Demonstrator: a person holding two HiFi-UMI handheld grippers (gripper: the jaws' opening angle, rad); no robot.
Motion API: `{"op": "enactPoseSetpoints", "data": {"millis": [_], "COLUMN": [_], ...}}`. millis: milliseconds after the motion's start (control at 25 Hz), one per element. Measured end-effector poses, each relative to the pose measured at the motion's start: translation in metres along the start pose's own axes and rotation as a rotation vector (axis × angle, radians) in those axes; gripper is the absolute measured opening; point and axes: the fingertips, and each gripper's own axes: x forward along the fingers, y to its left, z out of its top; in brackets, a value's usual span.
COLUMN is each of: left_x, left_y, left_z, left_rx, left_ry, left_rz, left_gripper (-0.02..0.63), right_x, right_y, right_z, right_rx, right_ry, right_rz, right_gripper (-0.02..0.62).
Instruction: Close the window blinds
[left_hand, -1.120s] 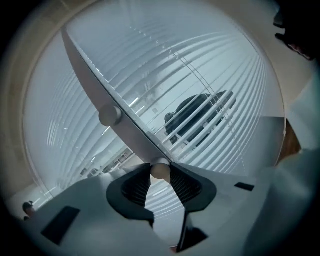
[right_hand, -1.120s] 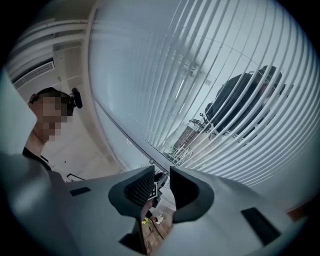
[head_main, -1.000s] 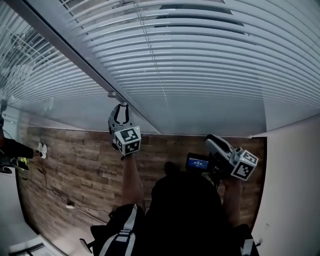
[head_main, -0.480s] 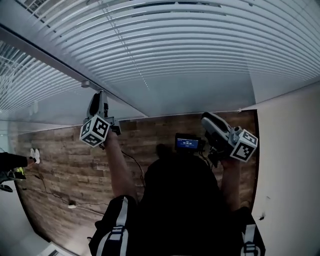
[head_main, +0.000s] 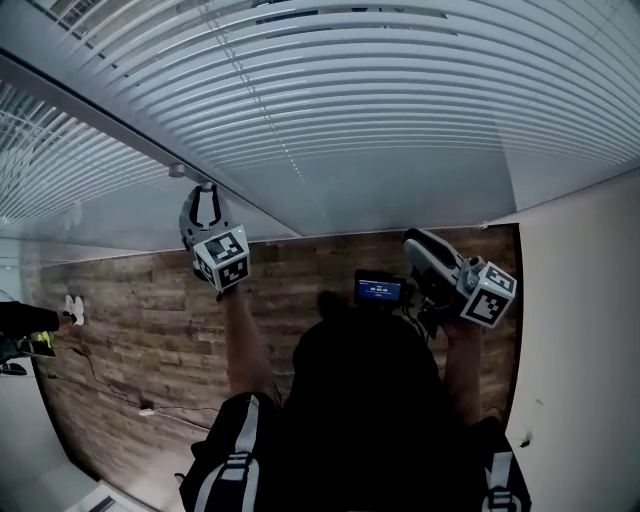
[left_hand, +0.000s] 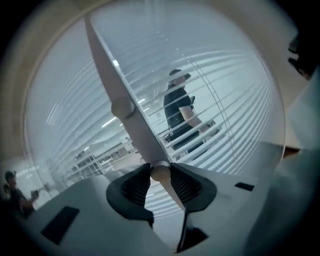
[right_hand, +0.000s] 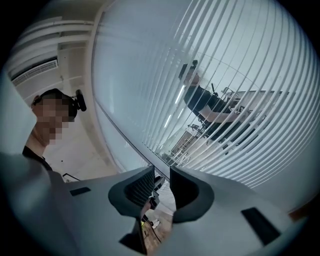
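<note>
The window blinds (head_main: 380, 90) hang fully lowered over the glass and fill the top of the head view. A grey frame bar (head_main: 120, 130) runs slantwise between two panels of them. Their slats (right_hand: 225, 75) lie roughly flat with clear gaps, and a lit room shows through the gaps in both gripper views. By that reading the blinds are down but not yet turned shut, so the closing itself is still to do.

The left gripper (head_main: 205, 192) reaches up to the foot of the blinds beside the frame bar. Its jaws are part-way closed onto a small pale round knob (left_hand: 160, 173), and both pads press against it. I take this knob to be the end of the blinds' control, though I cannot tell what it hangs from. If so, the grasp is made and the turn or pull that tips the slats is what is left. A second round fitting (left_hand: 122, 107) sits further up the bar, untouched.

The right gripper (right_hand: 161, 176) is held low and to the side, well apart from the blinds. Its jaws stand a little apart with nothing between them, and only the wood-plank floor (head_main: 130, 300) shows through the gap.

A small screen (head_main: 378, 290) near the right gripper glows with blue characters too small to read. The marker cubes (head_main: 228, 258) carry black-and-white square patterns and no words. No brand shows anywhere.
</note>
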Motion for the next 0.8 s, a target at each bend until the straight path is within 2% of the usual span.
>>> {"op": "enactPoseSetpoints", "data": {"millis": [80, 200, 400, 480, 520, 560, 600, 720, 800], "left_x": [-0.002, -0.005, -0.003, 0.003, 0.005, 0.006, 0.007, 0.007, 0.008], "left_y": [-0.007, -0.021, -0.012, -0.007, -0.006, -0.006, -0.007, -0.018, -0.023], "left_z": [-0.003, -0.013, -0.018, -0.018, -0.019, -0.02, -0.021, -0.027, -0.031], "left_rx": [-0.209, -0.515, -0.885, -0.991, -0.99, -0.94, -0.843, -0.453, -0.223], "left_ry": [-0.04, -0.092, -0.17, -0.182, -0.174, -0.157, -0.131, -0.039, 0.007], "left_rz": [-0.075, -0.171, -0.263, -0.286, -0.278, -0.256, -0.223, -0.109, -0.043], "left_gripper": [0.139, 0.187, 0.195, 0.193, 0.178, 0.135, 0.135, 0.134, 0.133], "right_x": [-0.005, -0.016, -0.016, -0.016, -0.016, -0.016, -0.016, -0.021, -0.023], "right_y": [-0.003, -0.013, -0.019, -0.02, -0.021, -0.022, -0.023, -0.032, -0.035], "right_z": [-0.004, -0.011, -0.013, -0.014, -0.014, -0.014, -0.015, -0.02, -0.022], "right_rx": [0.005, 0.006, -0.003, -0.003, -0.003, -0.003, -0.003, -0.001, 0.003], "right_ry": [0.001, -0.005, -0.013, -0.016, -0.017, -0.018, -0.02, -0.024, -0.026], "right_rz": [-0.006, -0.014, -0.003, -0.002, -0.002, -0.002, -0.002, -0.006, -0.01], "right_gripper": [0.098, 0.098, 0.098, 0.098, 0.098, 0.098, 0.098, 0.098, 0.098]}}
